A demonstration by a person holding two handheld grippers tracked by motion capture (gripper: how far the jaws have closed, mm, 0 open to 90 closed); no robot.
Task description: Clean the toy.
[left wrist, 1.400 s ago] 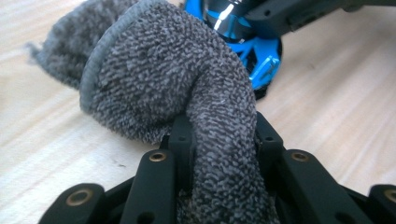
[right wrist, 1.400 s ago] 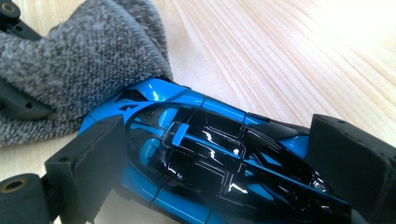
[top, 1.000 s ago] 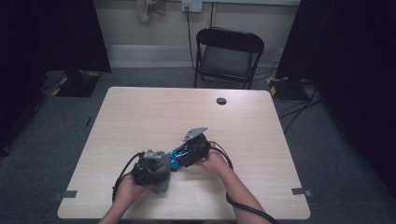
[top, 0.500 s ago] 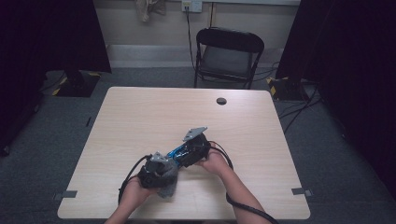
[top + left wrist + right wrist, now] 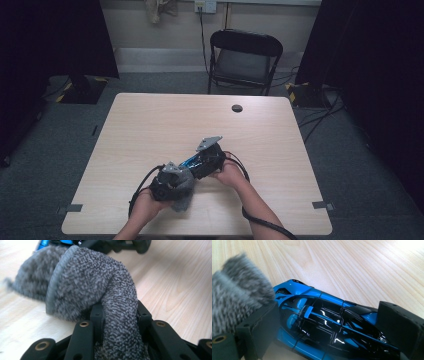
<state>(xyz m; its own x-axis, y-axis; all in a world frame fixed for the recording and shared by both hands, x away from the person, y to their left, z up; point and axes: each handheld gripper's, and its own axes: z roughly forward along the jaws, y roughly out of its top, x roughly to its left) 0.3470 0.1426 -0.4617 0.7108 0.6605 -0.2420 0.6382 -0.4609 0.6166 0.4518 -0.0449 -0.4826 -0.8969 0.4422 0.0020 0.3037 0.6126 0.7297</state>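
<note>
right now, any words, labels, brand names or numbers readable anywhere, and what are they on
None can be read.
Blue and black toy car, between the right gripper's jaws: no lettering or number shows on its glossy body.
Grey knitted cloth, clamped by the left gripper: no tag or label visible.
Wall plate above the chair: too small to read.

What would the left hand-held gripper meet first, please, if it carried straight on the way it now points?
Probably the blue toy car held in the right hand-held gripper. The left hand-held gripper points at them past the grey cloth it grips; depth is hard to judge.
</note>
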